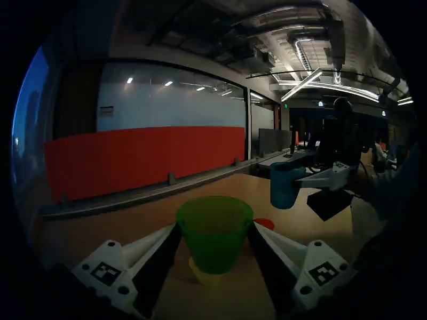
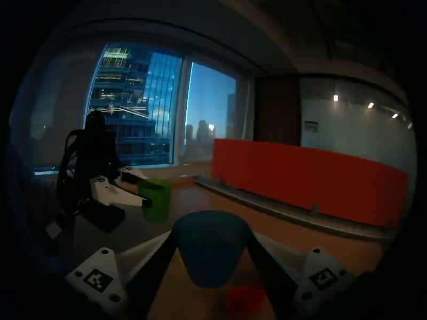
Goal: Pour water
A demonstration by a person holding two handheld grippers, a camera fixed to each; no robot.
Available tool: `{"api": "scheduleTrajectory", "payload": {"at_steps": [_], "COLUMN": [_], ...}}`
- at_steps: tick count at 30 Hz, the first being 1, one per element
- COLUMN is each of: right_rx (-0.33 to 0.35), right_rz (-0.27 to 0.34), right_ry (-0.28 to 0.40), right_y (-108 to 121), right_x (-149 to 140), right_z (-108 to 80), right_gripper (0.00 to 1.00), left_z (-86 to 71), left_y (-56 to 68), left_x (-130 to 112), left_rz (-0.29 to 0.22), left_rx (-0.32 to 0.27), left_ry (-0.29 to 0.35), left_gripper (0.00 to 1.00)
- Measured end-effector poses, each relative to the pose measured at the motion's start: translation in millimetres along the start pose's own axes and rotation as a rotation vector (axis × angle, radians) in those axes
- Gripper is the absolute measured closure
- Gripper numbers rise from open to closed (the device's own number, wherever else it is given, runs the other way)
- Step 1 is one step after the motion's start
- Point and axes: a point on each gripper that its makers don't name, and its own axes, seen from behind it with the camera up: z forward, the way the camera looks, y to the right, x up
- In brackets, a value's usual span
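Note:
My left gripper (image 1: 214, 242) is shut on a green cup (image 1: 214, 232), held upright above the wooden table (image 1: 133, 224). Under it lies something yellow (image 1: 200, 273), and a red object (image 1: 264, 223) peeks out behind it. My right gripper (image 2: 212, 256) is shut on a blue cup (image 2: 211, 245), also upright over the table. In the left gripper view the blue cup (image 1: 283, 184) hangs farther off to the right in the other gripper (image 1: 320, 181). In the right gripper view the green cup (image 2: 156, 200) sits at the left in the other gripper (image 2: 120, 197). A red cup (image 2: 245, 300) stands below the blue one.
A red partition (image 1: 144, 157) with a rail runs along the table's far side. Windows (image 2: 160, 106) show city buildings at dusk. Dark office chairs and desks (image 1: 336, 138) stand beyond the table end.

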Motion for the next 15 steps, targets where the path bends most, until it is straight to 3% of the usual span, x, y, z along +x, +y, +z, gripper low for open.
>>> {"api": "scheduleTrajectory", "payload": {"at_steps": [15], "right_rx": [0.002], "right_rz": [-0.093], "right_ry": [-0.003], "right_y": [4], "right_x": [14], "right_z": [0.8], "right_gripper": [0.08], "left_z": [4.9], "left_y": [20.5], "left_x": [-2], "left_rz": [0.013], "left_rx": [-0.042], "left_ry": [-0.001], "left_gripper": [0.14]}}
